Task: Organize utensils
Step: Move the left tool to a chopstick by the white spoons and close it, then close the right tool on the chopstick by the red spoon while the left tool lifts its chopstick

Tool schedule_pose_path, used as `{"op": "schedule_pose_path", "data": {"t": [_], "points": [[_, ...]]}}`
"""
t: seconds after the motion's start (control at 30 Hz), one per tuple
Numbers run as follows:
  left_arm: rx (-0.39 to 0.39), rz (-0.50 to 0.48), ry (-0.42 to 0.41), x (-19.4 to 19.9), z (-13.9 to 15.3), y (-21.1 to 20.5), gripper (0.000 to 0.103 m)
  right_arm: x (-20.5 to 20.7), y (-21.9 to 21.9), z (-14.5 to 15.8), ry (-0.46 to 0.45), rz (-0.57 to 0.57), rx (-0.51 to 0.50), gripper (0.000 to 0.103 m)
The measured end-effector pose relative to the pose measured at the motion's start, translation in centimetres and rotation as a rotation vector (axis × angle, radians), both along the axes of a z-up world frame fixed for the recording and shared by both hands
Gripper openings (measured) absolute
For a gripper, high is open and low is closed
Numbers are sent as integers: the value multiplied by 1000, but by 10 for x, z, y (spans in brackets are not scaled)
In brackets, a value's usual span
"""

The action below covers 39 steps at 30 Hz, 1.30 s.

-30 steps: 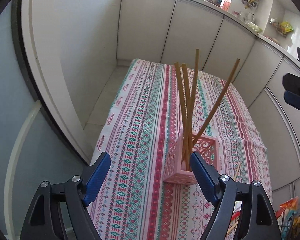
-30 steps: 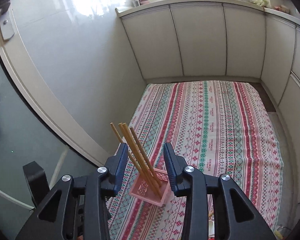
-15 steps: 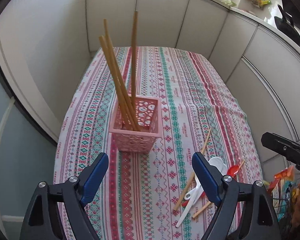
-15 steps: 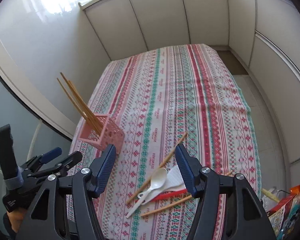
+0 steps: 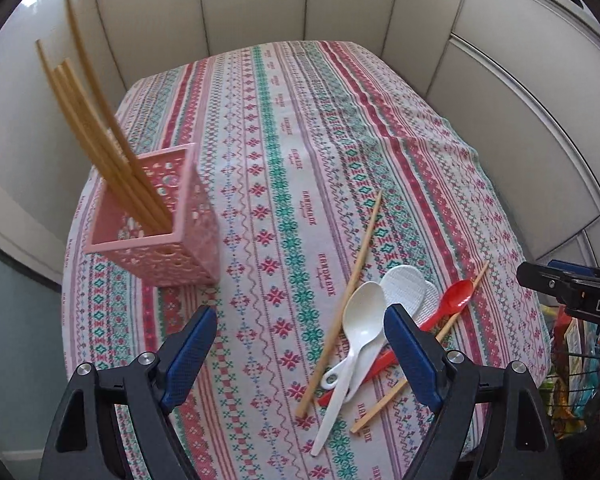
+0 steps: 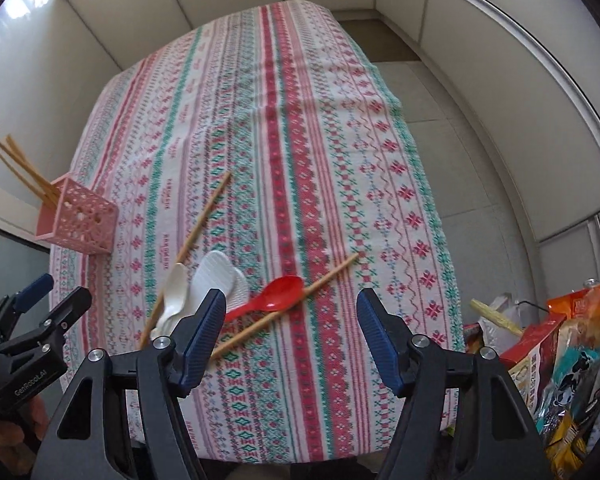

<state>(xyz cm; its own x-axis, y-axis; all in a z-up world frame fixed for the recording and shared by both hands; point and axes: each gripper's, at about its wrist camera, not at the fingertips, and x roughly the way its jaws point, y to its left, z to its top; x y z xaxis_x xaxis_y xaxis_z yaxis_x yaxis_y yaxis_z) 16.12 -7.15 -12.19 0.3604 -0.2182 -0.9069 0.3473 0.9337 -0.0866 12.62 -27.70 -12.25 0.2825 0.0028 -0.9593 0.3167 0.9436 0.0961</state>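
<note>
Now, my grippers: left gripper (image 5: 296, 344) wide, empty; right gripper (image 6: 290, 330) opening, empty, above red spoon (image 6: 274, 298).
Spoon axis: bowl points away from me, toward the far right.
Basket: pink basket (image 5: 160, 232), left of spoon, holds leaning chopsticks (image 5: 96, 128).
Room: tablecloth (image 6: 300, 120) beyond spoon lies bare.

Home kitchen: cabinets (image 5: 256, 0), tablecloth (image 5: 284, 128).

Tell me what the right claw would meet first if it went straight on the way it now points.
Probably the bare tablecloth. The right claw points steeply down with its jaws opening and nothing between them; the red spoon and a chopstick lie just left of that line. Depth is hard to judge.
</note>
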Motion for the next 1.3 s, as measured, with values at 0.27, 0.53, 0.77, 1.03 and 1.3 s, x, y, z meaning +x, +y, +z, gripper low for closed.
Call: {"op": "schedule_pose_path", "data": {"t": [0.27,0.53,0.77,1.03,1.3], "points": [[11,-95,37,34,-38,-65,73,5,-33,-28,72,-101,107,71],[-60,-60,102,71,-69,-87,32,13,-45,-42,107,-115,126,71],[-7,-57,88,80,-77,-99,22,16,-50,-53,137,-109,158,71],[51,-35,73,82,-77,-93,6,21,-50,-72,188,-119,166,71],[21,21,7,77,-49,-67,5,30,-51,-85,211,-162,178,68]]}}
